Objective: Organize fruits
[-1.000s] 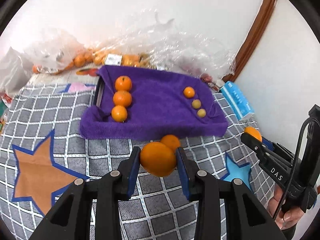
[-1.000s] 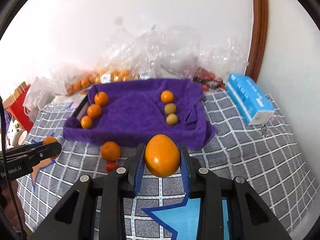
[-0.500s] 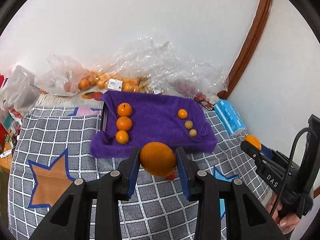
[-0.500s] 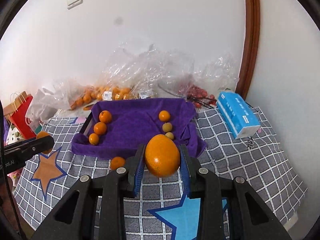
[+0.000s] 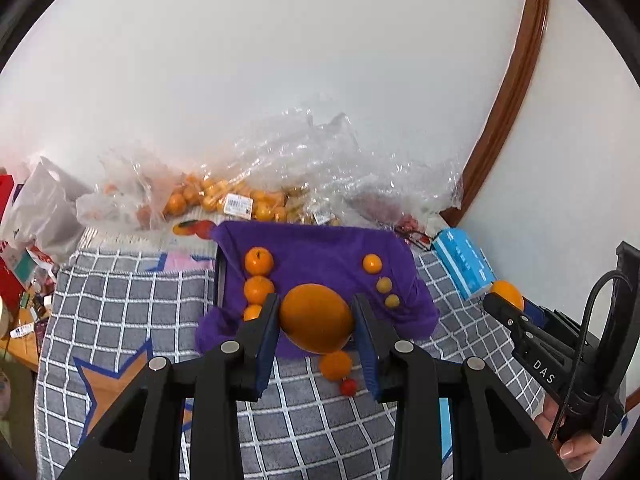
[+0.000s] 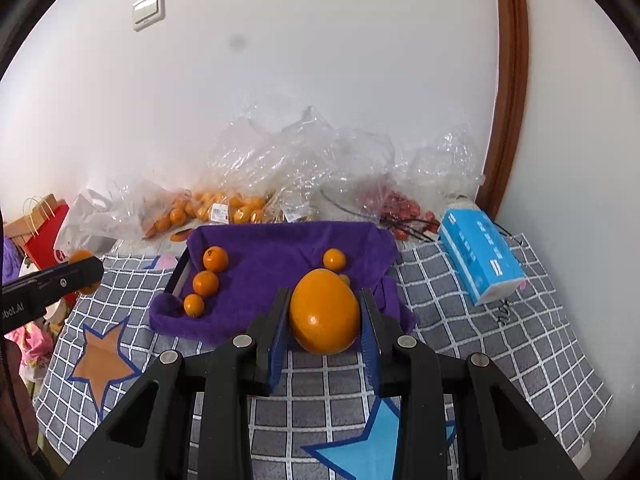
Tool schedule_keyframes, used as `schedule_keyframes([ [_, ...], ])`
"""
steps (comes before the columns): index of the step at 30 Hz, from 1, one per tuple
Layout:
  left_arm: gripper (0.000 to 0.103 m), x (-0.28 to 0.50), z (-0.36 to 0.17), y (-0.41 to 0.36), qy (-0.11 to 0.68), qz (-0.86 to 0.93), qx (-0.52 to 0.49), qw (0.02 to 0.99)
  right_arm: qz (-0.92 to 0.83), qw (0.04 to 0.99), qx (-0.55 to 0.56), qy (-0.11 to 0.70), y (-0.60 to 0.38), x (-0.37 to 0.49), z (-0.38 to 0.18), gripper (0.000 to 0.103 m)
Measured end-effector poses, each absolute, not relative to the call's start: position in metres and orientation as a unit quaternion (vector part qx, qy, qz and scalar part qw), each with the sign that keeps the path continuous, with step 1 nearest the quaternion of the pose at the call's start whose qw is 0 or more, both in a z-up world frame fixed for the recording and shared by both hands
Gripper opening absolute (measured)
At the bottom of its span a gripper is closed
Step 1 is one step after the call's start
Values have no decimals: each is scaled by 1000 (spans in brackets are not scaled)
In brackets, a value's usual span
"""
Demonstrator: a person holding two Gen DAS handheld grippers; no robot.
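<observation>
Now | left jaws pinch orange (image 5: 316, 318) (centred) | right jaws pinch second orange (image 6: 324, 312)

Left gripper (image 5: 316, 334): black angular fingers (image 5: 256, 344), blue pads inside, round silver screws along the top; seen from right gripper (image 6: 324, 328), white lettering "bot.AI" on its side. Right gripper same build, black with blue pads and silver screws, white "DAS" on side, black cable looping behind that lettering
</observation>
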State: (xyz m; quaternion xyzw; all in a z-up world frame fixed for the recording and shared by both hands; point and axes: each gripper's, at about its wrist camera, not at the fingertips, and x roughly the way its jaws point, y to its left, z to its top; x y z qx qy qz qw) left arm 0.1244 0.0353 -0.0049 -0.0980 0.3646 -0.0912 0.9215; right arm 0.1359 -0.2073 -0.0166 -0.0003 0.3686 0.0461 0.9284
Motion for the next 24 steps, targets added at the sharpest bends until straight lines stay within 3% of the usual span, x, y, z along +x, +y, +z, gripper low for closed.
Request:
schedule_keyframes([
  [24,34,166,2,50,361,-79,-98,924,33,931,-7,364,-200,177,-4,33],
])
